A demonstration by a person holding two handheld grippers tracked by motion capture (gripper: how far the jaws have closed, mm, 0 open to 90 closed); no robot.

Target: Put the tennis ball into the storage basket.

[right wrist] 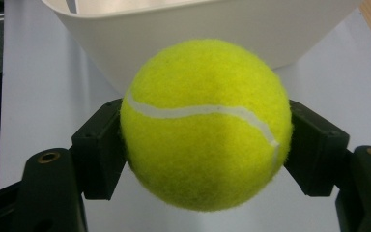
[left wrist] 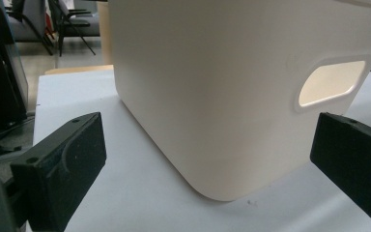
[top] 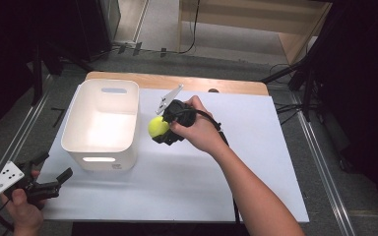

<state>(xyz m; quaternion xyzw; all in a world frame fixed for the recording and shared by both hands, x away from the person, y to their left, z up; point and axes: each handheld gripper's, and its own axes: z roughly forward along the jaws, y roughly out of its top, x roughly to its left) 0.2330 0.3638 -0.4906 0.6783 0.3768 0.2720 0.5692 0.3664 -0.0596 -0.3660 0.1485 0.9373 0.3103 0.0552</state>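
Yellow-green ball point(right wrist: 205, 125) sits clamped between the right gripper's point(top: 163, 129) jaws, raised above the white sheet point(top: 256, 162), just beside the bin point(top: 103, 123). Left gripper point(top: 49, 184), jaws apart and empty, rests near the bin's front corner.

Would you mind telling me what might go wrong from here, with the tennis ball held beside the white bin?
1. The right claw pinches the tennis ball only at its two sides; being round and fuzzy, it might slip out before reaching the bin.
2. The ball hangs close to the white bin, seemingly near rim height, so it may clip the wall.
3. The left claw is open near the bin's corner, not steadying it; a knock could shift it.
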